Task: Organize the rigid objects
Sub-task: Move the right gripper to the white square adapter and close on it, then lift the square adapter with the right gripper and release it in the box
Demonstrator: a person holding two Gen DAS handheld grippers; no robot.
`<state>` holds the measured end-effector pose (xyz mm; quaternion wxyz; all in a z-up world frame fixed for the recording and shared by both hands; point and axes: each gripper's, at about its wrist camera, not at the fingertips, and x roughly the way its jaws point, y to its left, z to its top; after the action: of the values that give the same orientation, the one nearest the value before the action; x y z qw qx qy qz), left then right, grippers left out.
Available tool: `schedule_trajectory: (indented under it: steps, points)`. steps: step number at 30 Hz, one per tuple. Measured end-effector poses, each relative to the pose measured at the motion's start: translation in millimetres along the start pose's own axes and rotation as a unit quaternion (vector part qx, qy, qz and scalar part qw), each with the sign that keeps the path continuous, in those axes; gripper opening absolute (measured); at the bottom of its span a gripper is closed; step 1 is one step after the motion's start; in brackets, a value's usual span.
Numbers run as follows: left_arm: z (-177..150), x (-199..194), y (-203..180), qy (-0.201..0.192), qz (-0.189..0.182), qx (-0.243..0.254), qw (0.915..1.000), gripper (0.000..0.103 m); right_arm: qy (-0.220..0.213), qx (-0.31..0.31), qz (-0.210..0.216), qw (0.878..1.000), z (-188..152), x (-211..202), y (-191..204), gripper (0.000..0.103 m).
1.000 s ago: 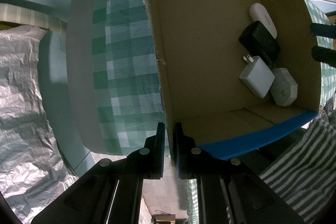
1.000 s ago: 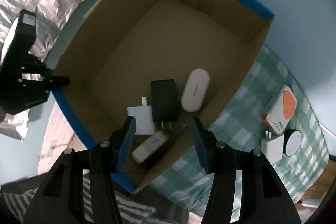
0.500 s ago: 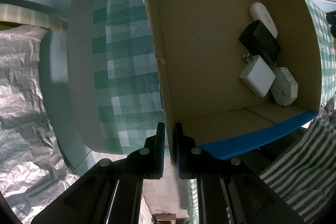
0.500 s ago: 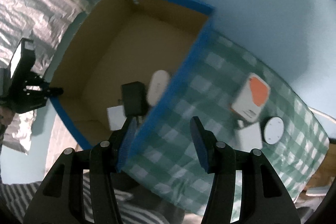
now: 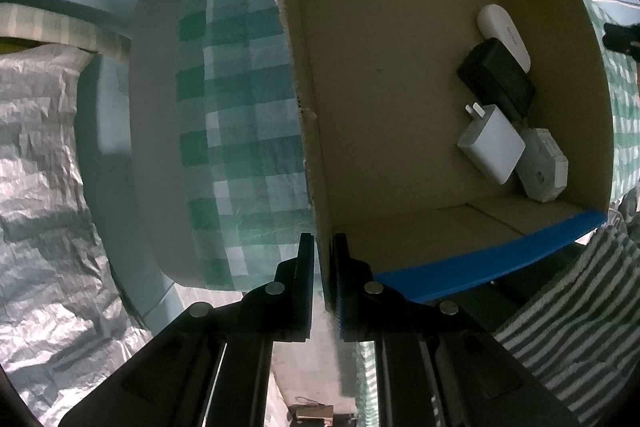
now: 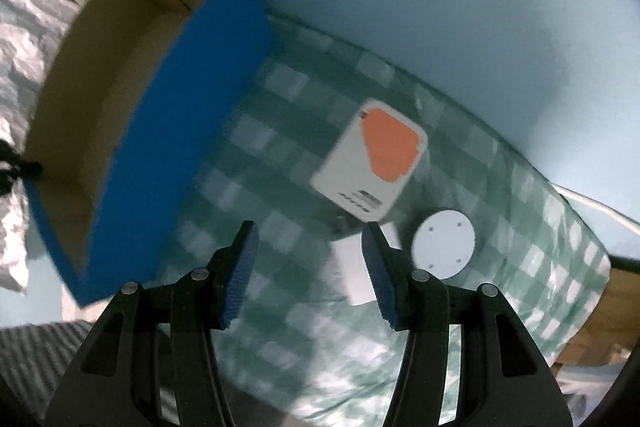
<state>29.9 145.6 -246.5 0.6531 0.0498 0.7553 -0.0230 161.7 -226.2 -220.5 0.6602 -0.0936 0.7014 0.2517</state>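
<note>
Green-checked cloth (image 6: 280, 187) covers the worktop under both tools. Left tool (image 5: 323, 259) is clamped on the near side wall of the cardboard box (image 5: 400, 87); ahead and to its right inside lie a white case (image 5: 504, 35), black charger (image 5: 496, 77), white charger (image 5: 491, 153) and a grey adapter (image 5: 544, 171). Right tool (image 6: 308, 259) gapes wide, holding nothing, above the cloth; just ahead sit an orange-and-white box (image 6: 372, 159), a white block (image 6: 354, 267) and a white disc (image 6: 444, 245).

one box (image 5: 400, 107) w/ four items inside; three more on cloth (image 6: 280, 347), maybe blurred.
</note>
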Motion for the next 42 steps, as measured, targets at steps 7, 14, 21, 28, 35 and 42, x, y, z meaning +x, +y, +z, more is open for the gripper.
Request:
schedule_trajectory:
  steps: [7,14,21,28,35,42]
  points:
    - [-1,0,3,0.001,-0.003,-0.012,0.9999,0.01,0.019,-0.024,-0.022,0.999,-6,40,-18,0.053]
    - [-1,1,3,0.003,-0.003,-0.017,0.9998,0.01,0.047,-0.031,-0.035,0.998,-9,66,-25,0.057]
    - [0,1,2,0.003,-0.002,-0.015,0.9999,0.01,0.066,-0.001,-0.023,0.998,-11,73,-30,0.057]
    - [-1,1,1,0.004,-0.003,-0.01,0.9999,0.01,0.093,0.102,0.017,0.99,-15,77,-48,0.057]
    - [0,1,-1,0.003,-0.002,-0.005,1.0,0.011,0.096,0.068,-0.001,0.993,-24,79,-36,0.057]
    - [0,1,-2,0.003,-0.001,-0.003,1.0,0.011,0.103,0.065,-0.016,0.992,-41,91,-15,0.057]
